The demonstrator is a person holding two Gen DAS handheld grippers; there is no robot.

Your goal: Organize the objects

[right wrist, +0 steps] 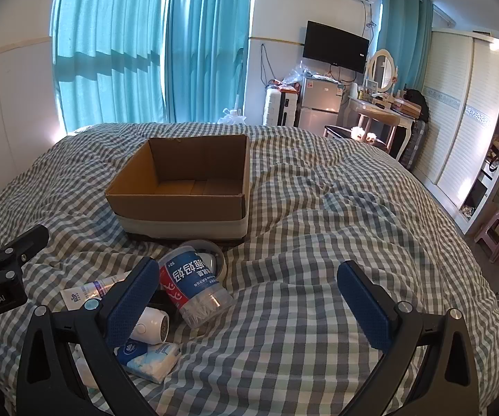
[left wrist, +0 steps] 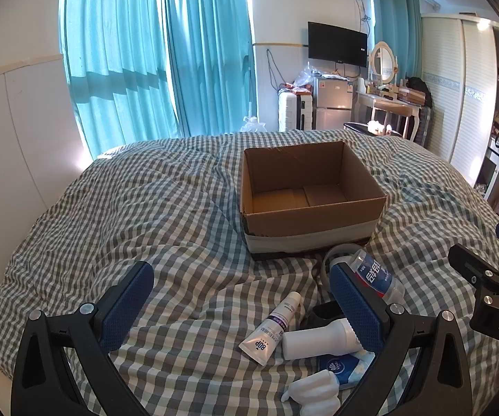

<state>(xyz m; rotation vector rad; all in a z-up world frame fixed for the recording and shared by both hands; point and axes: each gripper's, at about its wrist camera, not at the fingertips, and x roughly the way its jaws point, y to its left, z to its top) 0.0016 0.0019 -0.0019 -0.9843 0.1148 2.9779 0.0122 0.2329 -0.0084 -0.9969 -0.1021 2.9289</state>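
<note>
The left gripper (left wrist: pixel 242 301) has its jaws spread wide with nothing between the textured blue pads; so does the right gripper (right wrist: pixel 247 298). Between the left jaws a white tube (left wrist: pixel 274 326) lies flat, cap pointing away toward the cardboard box (left wrist: pixel 310 222) ahead. By the right-hand pad lie a white bottle (left wrist: pixel 315 341), partly hidden, and a clear cotton-swab jar (right wrist: pixel 194 291) on its side. Behind the jar sits what may be a tape roll (right wrist: pixel 214 253). The tissue pack (right wrist: pixel 149 360) and the checked quilt (right wrist: pixel 319 242) look soft.
</note>
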